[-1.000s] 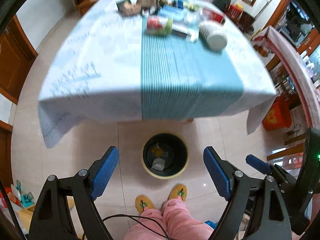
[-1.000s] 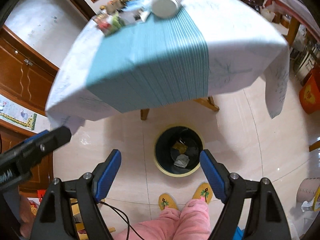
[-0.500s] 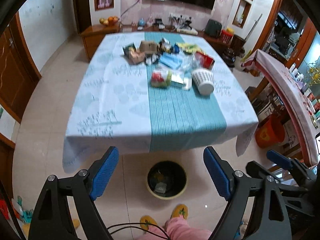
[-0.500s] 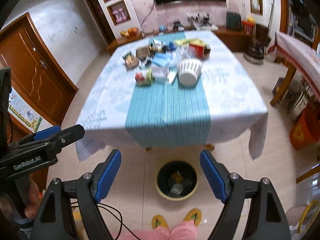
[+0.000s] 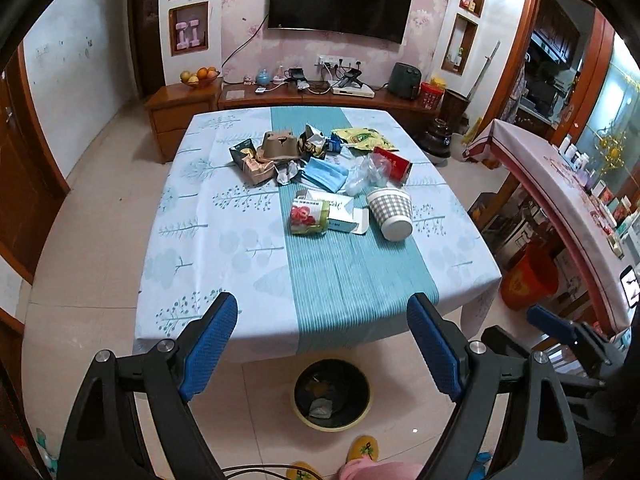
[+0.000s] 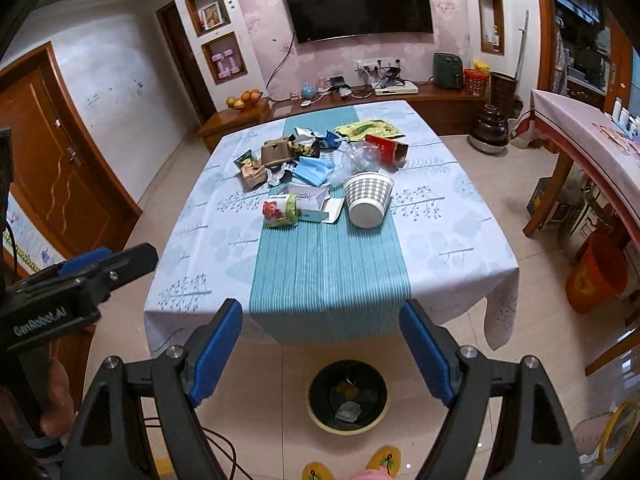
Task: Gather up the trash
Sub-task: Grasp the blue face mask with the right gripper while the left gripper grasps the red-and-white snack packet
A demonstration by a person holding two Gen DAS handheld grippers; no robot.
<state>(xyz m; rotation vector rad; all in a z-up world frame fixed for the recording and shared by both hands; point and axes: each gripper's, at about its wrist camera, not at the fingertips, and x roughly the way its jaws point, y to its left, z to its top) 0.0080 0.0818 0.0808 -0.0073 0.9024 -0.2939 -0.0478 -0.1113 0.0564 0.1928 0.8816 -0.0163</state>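
A tiled living room with a wall-mounted television and a low wooden sideboard frames the scene; the worktop (image 5: pixel 224 264) stands mid-room under a pale cloth with a teal striped runner.

I read both tools as empty. The fingers of the left gripper (image 5: pixel 322 344) stand wide apart with nothing between them, and the fingers of the right gripper (image 6: pixel 320 348) are likewise spread and bare. Both point downward over the near edge of the worktop, side by side, which I judge to be a ready stance ahead of a reach.

Directly below them, on the floor at the worktop's near edge, sits the bin (image 6: pixel 347 396). It holds a few scraps. Its place close to the person's slippers keeps the drop short.

Further out lies the trash, gathered on the far half of the runner. Nearest are the crushed can (image 5: pixel 309 216) on its side, touching a flattened carton (image 5: pixel 347 218), and the checked paper cup (image 6: pixel 367 198) tipped over just beside them. Behind these are a blue face mask (image 5: pixel 325 173), a clear plastic bag (image 5: pixel 366 172), a red box (image 6: pixel 386 148), a cardboard cup tray (image 5: pixel 280 147) and mixed wrappers. I judge the can or cup the easiest first pick.
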